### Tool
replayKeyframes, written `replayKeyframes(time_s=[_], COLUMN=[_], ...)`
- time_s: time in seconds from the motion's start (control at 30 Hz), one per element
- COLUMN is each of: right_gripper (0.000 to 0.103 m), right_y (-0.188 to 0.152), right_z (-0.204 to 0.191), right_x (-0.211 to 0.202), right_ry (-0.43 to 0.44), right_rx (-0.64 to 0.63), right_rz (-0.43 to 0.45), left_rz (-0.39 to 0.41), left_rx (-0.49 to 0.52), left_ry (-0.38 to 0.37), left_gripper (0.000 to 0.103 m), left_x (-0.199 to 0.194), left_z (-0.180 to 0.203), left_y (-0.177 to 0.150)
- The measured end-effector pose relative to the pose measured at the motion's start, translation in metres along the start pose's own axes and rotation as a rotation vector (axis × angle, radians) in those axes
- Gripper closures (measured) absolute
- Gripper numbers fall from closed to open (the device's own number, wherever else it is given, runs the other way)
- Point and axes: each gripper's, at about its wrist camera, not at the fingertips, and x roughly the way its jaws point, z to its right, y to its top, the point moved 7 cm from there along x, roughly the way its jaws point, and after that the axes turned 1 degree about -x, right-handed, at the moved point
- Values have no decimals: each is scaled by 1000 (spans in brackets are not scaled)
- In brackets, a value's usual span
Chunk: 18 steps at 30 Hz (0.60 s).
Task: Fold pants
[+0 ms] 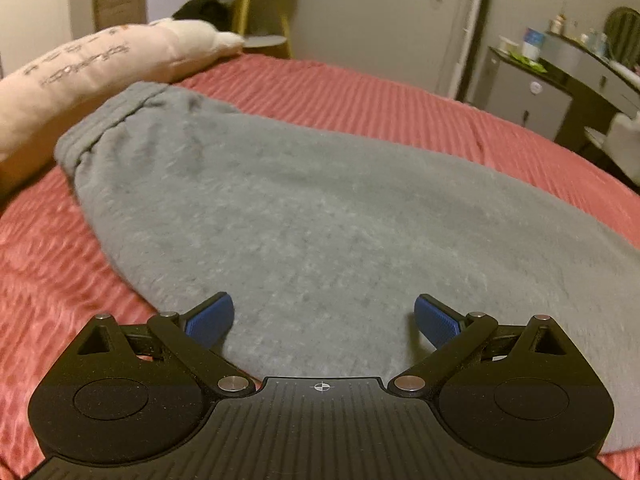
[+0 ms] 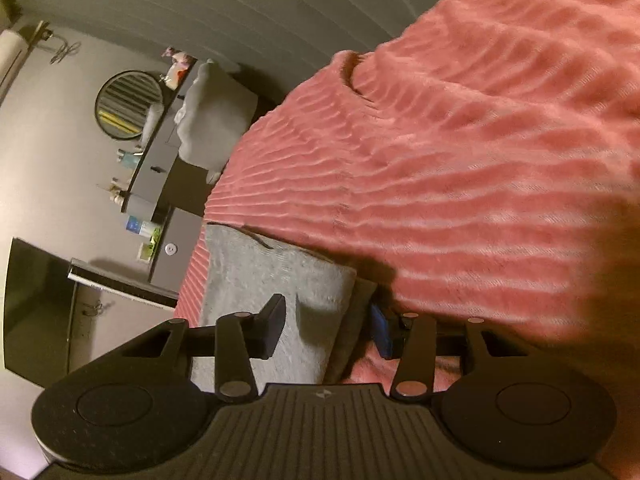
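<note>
- The gray pants point(image 1: 304, 208) lie spread on the bed point(image 1: 400, 96), over its ribbed pink cover, with the gathered waistband point(image 1: 100, 128) at the far end beside a pale pillow point(image 1: 80, 72).
- They look like thick, fuzzy fleece: soft and limp, light enough to lift by one end, and not likely to slip (that nap should catch well on ridged pads). Nothing about them is fragile.
- Being floppy, the cloth will sag and trail wherever it is not held, so I'd judge the ends and corners the sensible places to take hold, not the middle of the leg.
- The left gripper point(image 1: 323, 322) hangs over the broad middle of the fabric with its jaws wide apart and nothing between them.
- The right gripper point(image 2: 326, 330), rolled well onto its side, has its jaws brought in around the doubled end of a leg point(image 2: 280, 276). The layers sit squeezed between the pads, so I read it as clamped on the pants.
- A grip through both layers there should let that end be carried over; a shallow pinch might drop the lower layer.
</note>
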Motion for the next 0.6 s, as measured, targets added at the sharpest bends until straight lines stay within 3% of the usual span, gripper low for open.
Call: replayKeyframes(time_s=[0.1,0.17,0.33,0.37,0.43,0.47,0.5,0.6], right_gripper=[82,68,49,49,55,74,84,85], right_y=[-1,-4,-2,-2,-1,-1,-2,-4], right_z=[-3,1,-3,-5,-8,-9,-11,-13], right_x=[-1,2,4,5,8,8,9,8], right_ry=[10,7,61,54,37,31,45,69], right_rx=[-44,-36,20,13,-12,-22,-31,-35], right_rz=[9,-2,2,-1,-1,-1,-6,14], left_rz=[5,6,9,10,13,13,14,16], left_rx=[-24,-14,28,31,27,20,11,-28], left_ry=[-3,4,20,19,17,13,7,-12], left_gripper=[2,2,2,2,2,2,2,2], left_x=[3,5,7,8,8,8,7,6], left_z=[-3,-3,1,1,0,0,-2,-6], left_y=[2,3,0,0,1,1,2,4])
